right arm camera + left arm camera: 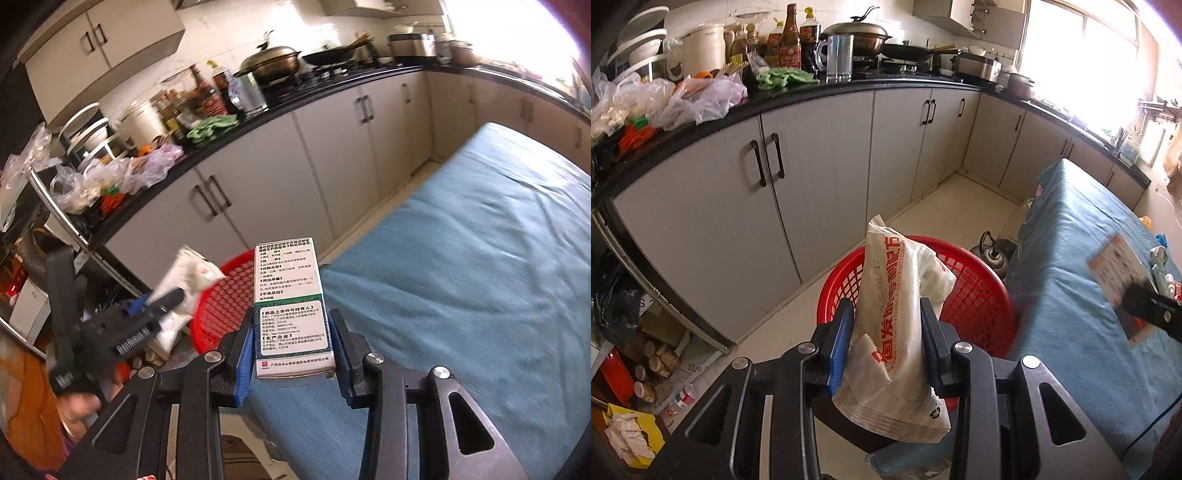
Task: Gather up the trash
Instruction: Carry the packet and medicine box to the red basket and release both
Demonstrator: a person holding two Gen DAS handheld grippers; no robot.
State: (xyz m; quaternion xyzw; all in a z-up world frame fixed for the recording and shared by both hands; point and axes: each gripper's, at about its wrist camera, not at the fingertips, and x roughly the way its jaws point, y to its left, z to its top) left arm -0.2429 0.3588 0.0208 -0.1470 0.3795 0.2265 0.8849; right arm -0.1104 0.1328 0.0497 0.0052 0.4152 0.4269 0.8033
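My left gripper [886, 317] is shut on a crumpled white plastic packet with red print [897, 295] and holds it over the red mesh basket [975, 295] on the floor. It also shows in the right wrist view [159, 302] with the packet [184, 280]. My right gripper [293, 332] is shut on a white and green medicine box [291, 310], held above the blue-covered table [461, 258] beside the basket [225, 299]. In the left wrist view the right gripper [1145, 306] and its box [1119, 269] appear at the right.
Grey cabinets [768, 206] under a black counter [812, 92] crowded with bottles, pots and plastic bags run along the back. A dark kettle [993, 251] stands on the floor by the table. Boxes and jars [653, 362] lie at the left.
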